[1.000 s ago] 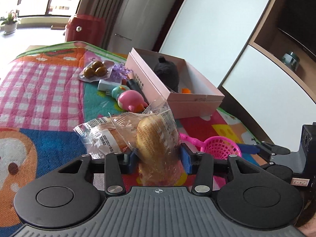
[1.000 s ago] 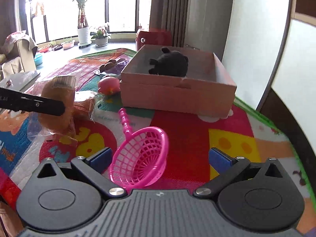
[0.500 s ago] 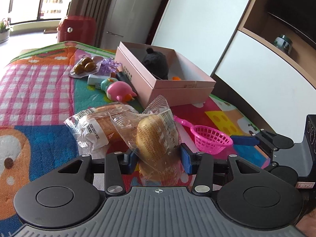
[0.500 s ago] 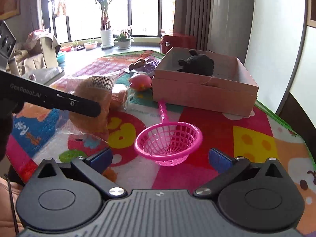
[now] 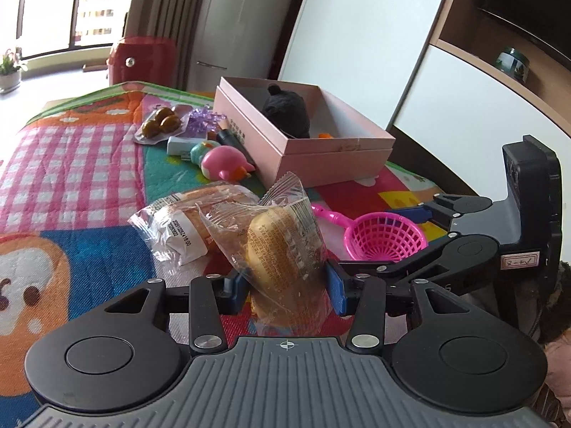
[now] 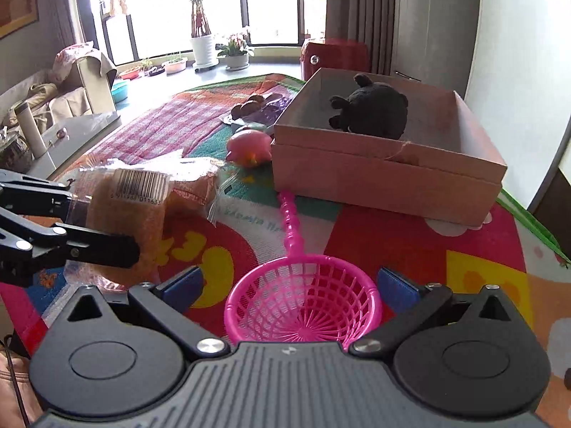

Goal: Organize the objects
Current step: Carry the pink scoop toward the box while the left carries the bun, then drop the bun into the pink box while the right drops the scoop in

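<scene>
Colourful play mat (image 5: pixel 71 164) covers the surface in front of you, with a pink box (image 5: pixel 321 157) at its far side and a black plush toy (image 5: pixel 287 114) inside that box. Your left gripper (image 5: pixel 285 285) is clamped on a wrapped bread roll (image 5: pixel 282 249), its blue pads pressing both sides of the wrapper. A second wrapped bread (image 5: pixel 192 221) lies on the mat just behind it. Your right gripper (image 6: pixel 289 289) has its jaws wide apart, and the bowl of the pink strainer (image 6: pixel 303 303) sits between them; the pads do not press on it. A pink toy (image 5: pixel 225 164) lies near the box's left side.
</scene>
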A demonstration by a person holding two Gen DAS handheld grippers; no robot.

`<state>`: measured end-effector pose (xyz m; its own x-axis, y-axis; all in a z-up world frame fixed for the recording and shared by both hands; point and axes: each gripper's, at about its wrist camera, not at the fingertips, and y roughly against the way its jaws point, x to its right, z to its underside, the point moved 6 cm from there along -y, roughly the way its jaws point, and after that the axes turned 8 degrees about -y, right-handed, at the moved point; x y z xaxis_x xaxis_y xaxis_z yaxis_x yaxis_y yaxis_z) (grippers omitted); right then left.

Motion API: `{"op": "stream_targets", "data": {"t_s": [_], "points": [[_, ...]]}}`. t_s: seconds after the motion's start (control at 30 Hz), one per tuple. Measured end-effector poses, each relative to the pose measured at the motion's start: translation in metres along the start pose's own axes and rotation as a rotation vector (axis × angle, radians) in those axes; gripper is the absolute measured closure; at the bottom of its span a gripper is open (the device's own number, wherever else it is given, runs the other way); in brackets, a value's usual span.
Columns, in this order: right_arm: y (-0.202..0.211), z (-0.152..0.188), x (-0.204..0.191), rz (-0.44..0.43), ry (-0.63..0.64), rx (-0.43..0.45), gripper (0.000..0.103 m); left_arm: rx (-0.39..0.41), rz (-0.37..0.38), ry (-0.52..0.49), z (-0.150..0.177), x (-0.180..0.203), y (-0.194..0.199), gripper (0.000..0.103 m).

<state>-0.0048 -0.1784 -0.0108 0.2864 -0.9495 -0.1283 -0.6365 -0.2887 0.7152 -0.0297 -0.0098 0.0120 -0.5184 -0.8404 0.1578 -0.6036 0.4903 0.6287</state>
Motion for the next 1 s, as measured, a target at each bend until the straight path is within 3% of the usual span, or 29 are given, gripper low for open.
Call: {"op": "stream_targets", "data": {"t_s": [0.07, 0.13, 0.4, 0.6, 0.73, 0.8, 0.9, 1.0], "points": [[-0.003, 0.0, -0.002, 0.002, 0.014, -0.01, 0.003, 0.004, -0.001, 0.005, 0.0, -0.002, 0.002, 0.054], [-0.001, 0.001, -0.003, 0.003, 0.018, -0.022, 0.021, 0.007, -0.001, 0.008, 0.001, -0.003, 0.004, 0.054], [0.051, 0.015, -0.008, 0.051, 0.013, 0.058, 0.021, 0.012, 0.052, 0.002, -0.005, 0.011, 0.007, 0.054], [0.106, 0.02, 0.0, 0.101, 0.006, 0.165, 0.021, 0.129, 0.086, -0.1, -0.083, 0.039, 0.002, 0.054], [0.119, 0.015, 0.015, 0.14, -0.03, 0.226, 0.021, 0.22, 0.087, -0.053, -0.149, 0.037, -0.035, 0.054], [0.118, 0.013, 0.023, 0.145, -0.06, 0.238, 0.021, 0.229, 0.071, -0.019, -0.17, 0.028, -0.067, 0.054], [0.113, 0.009, 0.036, 0.154, -0.11, 0.236, 0.021, 0.117, -0.001, 0.027, -0.172, 0.014, -0.117, 0.055], [0.113, -0.004, 0.05, 0.187, -0.133, 0.248, 0.021, 0.155, -0.012, 0.013, -0.166, 0.007, -0.113, 0.055]]}}
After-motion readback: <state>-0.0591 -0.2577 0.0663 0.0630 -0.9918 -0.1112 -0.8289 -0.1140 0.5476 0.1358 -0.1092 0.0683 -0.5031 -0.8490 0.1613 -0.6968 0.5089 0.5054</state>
